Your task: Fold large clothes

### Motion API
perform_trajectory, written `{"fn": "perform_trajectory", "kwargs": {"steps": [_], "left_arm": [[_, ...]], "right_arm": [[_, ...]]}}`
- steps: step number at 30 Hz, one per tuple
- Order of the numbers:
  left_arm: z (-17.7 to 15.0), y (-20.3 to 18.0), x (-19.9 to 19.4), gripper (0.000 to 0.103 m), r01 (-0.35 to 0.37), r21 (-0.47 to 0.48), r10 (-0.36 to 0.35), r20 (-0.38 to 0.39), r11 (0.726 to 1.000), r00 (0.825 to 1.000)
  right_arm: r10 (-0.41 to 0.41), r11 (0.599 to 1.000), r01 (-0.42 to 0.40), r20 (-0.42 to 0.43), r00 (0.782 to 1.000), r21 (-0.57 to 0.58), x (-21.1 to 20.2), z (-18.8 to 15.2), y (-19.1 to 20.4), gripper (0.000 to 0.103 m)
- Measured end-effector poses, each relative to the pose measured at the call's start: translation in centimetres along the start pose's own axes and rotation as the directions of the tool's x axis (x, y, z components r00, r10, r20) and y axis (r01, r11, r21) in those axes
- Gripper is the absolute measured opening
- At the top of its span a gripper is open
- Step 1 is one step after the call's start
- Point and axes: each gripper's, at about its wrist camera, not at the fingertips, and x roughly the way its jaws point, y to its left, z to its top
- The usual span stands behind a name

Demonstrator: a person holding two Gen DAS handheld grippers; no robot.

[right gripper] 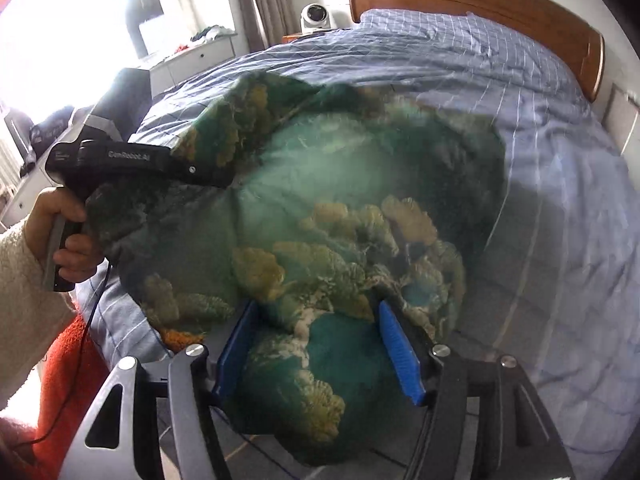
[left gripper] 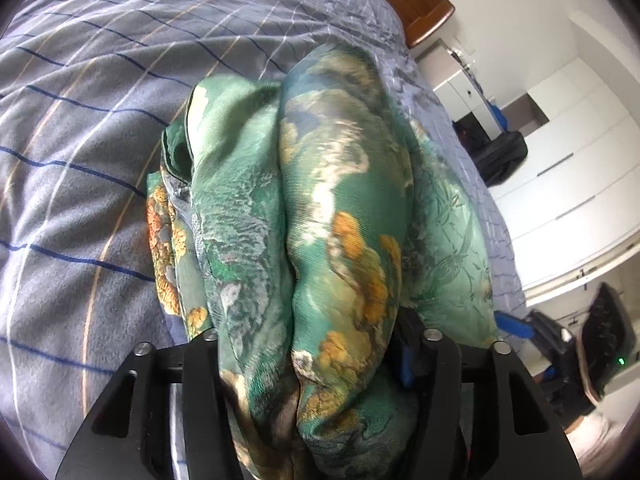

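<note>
Bunched green floral garment (left gripper: 320,200) above bed

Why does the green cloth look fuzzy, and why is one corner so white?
Right wrist view: the green cloth is smeared by motion blur, and the window glares white. Left wrist view: the cloth is sharper, the bed's stripes curve from the fisheye lens.

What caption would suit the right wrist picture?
Blue-padded fingers flank bunched green floral cloth over a checked bed.
</note>
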Motion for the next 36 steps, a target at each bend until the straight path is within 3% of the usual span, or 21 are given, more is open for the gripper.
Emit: {"fn": "perform_trajectory", "kwargs": {"steps": [2, 4, 7, 10, 12, 16, 19, 24, 29, 36], "left_arm": [[0.1, -0.4, -1.1, 0.071, 0.025, -0.024, -0.025, 0.005, 0.999, 1.0], [0.2, -0.9, -2.3, 0.076, 0.03, -0.037, -0.03, -0.007, 0.999, 1.0], [-0.1, -1.0, -5.1, 0.077, 0.045, -0.046, -0.044, 0.01, 0.998, 0.999], [-1.1, 1.2, -8.6, 0.09, 0.103, -0.096, -0.093, 0.102, 0.99, 0.99], [-1.8, 2.8, -9.3, 0.092, 0.128, -0.117, -0.113, 0.125, 0.985, 0.986], [-2.8, 5.6, -6.4, 0.092, 0.135, -0.189, -0.122, 0.082, 0.973, 0.989], [-2.7, 6.1, -4.7, 0.092, 0.251, -0.222, -0.234, 0.103, 0.942, 0.967], [-1.6, 6.6, -2.5, 0.097, 0.275, -0.239, -0.266, 0.07, 0.931, 0.961], [-0.3, 5.0, 0.3, 0.103, 0.196, -0.181, -0.201, -0.007, 0.964, 0.98], [0.6, 5.5, 2.8, 0.103, 0.165, -0.205, -0.18, -0.057, 0.965, 0.982]], "right_arm": [[-0.033, 0.996, 0.038, 0.071, 0.997, -0.08, -2.0, 1.5, 1.8, 0.065], [-0.002, 0.992, 0.016, 0.115, 0.993, -0.122, -2.6, 2.9, 3.4, 0.065], [0.092, 0.987, -0.083, 0.061, 0.994, -0.135, 0.2, 4.4, 5.1, 0.065], [0.085, 0.987, -0.083, 0.01, 0.996, -0.138, 3.4, 4.3, 5.8, 0.065], [0.075, 0.988, -0.072, 0.017, 0.997, -0.135, 3.9, 4.1, 6.2, 0.065], [0.058, 0.988, -0.054, 0.025, 0.998, -0.143, 3.8, 3.9, 6.6, 0.065], [0.054, 0.988, -0.05, 0.024, 0.998, -0.145, 3.7, 3.7, 6.7, 0.065], [0.039, 0.987, -0.034, 0.028, 0.999, -0.155, 3.7, 3.8, 7.0, 0.065], [0.02, 0.986, -0.013, 0.036, 0.999, -0.169, 3.9, 3.5, 7.5, 0.065], [-0.01, 0.982, 0.018, 0.046, 0.999, -0.186, 3.9, 3.3, 7.9, 0.065]]}}
